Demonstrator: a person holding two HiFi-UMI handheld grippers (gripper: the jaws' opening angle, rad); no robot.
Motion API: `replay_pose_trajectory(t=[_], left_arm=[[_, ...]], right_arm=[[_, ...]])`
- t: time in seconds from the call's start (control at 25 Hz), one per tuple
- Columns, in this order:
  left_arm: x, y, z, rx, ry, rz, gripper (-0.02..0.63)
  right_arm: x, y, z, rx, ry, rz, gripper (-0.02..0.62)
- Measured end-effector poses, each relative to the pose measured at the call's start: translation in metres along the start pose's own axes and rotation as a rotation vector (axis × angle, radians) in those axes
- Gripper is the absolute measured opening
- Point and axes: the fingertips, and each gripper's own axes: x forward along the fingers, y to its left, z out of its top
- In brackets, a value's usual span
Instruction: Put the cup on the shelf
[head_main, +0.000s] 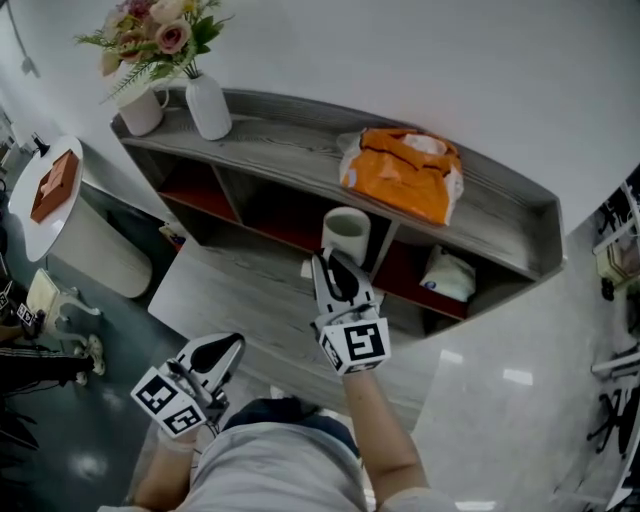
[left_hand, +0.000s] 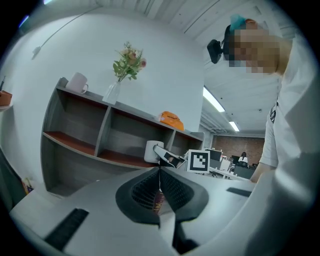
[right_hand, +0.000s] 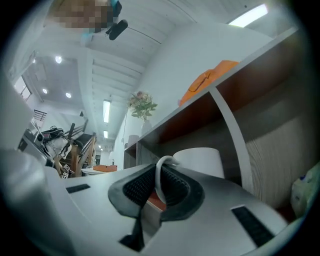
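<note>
A white cup (head_main: 346, 234) hangs by its handle from my right gripper (head_main: 336, 262), which is shut on it. The cup is just in front of the grey shelf (head_main: 290, 142), level with the red-floored middle row, near an upright divider. In the right gripper view the handle (right_hand: 160, 176) is pinched between the pads, with the cup body (right_hand: 199, 160) beyond and the divider (right_hand: 234, 131) close behind it. My left gripper (head_main: 216, 354) is low at the left, far from the shelf, shut with nothing in it. The left gripper view shows the cup (left_hand: 151, 151) held before the shelf (left_hand: 75, 145).
On the shelf top stand a white vase of flowers (head_main: 207, 105), a white mug (head_main: 140, 110) and an orange bag (head_main: 405, 175). A white packet (head_main: 448, 275) lies in the lower right compartment. A round white table (head_main: 30, 225) with a brown box (head_main: 55, 185) is at the left.
</note>
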Motion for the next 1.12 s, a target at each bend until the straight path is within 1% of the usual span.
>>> replay_pose_trajectory(t=[0.32,0.52,0.68,0.96,1.12], left_arm=[[0.008,0.013,-0.002,-0.007,0.018,-0.003,0.017],[0.013,0.017,-0.004,-0.013,0.029,-0.011,0.017],[0.017,0.018,-0.007,-0.017,0.036,-0.018,0.017],[0.021,0.02,-0.009,-0.021,0.041,-0.029,0.017],[0.022,0.022,-0.009,-0.022,0.042,-0.033,0.017]], right_arm=[[0.015,-0.016,-0.021,-0.001,0.016,-0.026,0.038],[0.018,-0.018,-0.027,-0.016,0.022,-0.039,0.038],[0.019,-0.019,-0.028,-0.016,0.023,-0.072,0.038],[0.024,-0.018,-0.039,-0.039,0.064,-0.129,0.038],[0.027,-0.024,-0.045,-0.055,0.105,-0.152,0.038]])
